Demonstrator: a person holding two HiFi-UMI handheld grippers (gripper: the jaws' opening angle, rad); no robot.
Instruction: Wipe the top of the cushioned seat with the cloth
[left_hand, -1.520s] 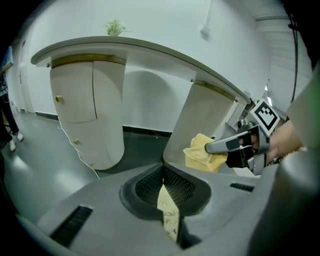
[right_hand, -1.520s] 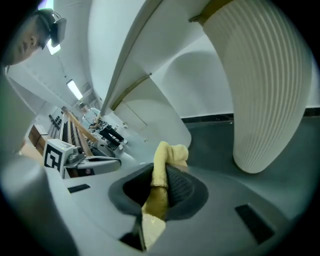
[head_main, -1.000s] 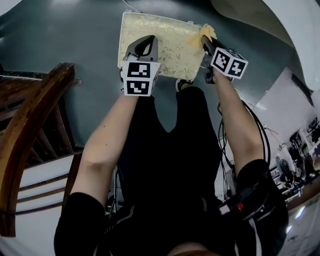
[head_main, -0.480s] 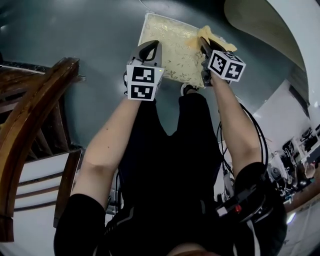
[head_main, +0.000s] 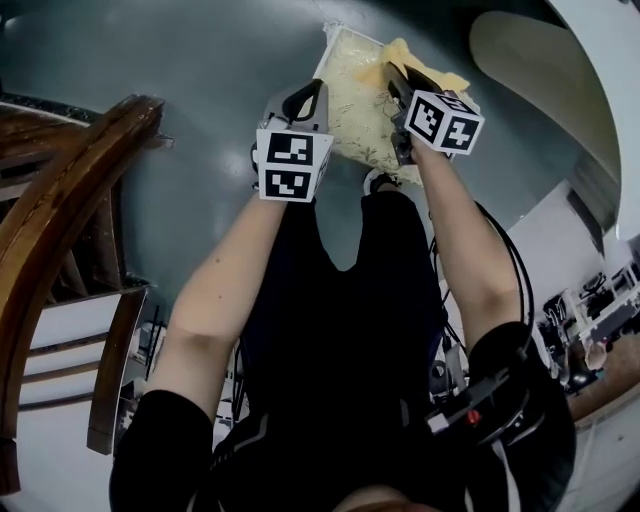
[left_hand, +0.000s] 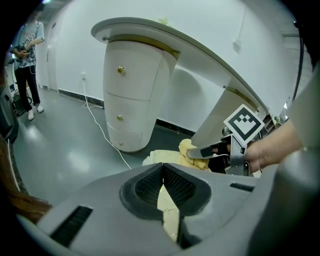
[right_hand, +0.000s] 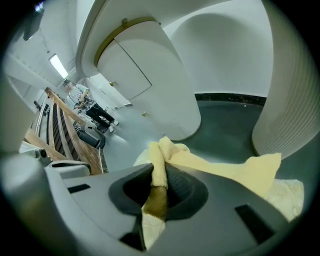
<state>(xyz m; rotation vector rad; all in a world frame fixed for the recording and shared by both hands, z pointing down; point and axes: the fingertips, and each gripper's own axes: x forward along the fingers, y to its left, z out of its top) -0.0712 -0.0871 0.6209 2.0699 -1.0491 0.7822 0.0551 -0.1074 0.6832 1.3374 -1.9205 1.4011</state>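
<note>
Upper middle of the head view, right gripper (head_main: 393, 78) clamps the cloth (head_main: 404, 50) over the cushioned seat (head_main: 352, 95); left gripper (head_main: 308, 92) is closed, empty.

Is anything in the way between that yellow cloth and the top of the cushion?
Nothing visible. The right tongs grip the cloth, which hangs right over the far edge of the cushioned seat.

A: Where is room beside the cushioned seat (head_main: 352, 100)?
B: Bare floor (head_main: 200, 70) lies open from ten to twelve o'clock. A wooden chair (head_main: 60, 220) blocks nine o'clock; the white curved cabinet (head_main: 530, 65) crowds one to two o'clock, near the seat.
</note>
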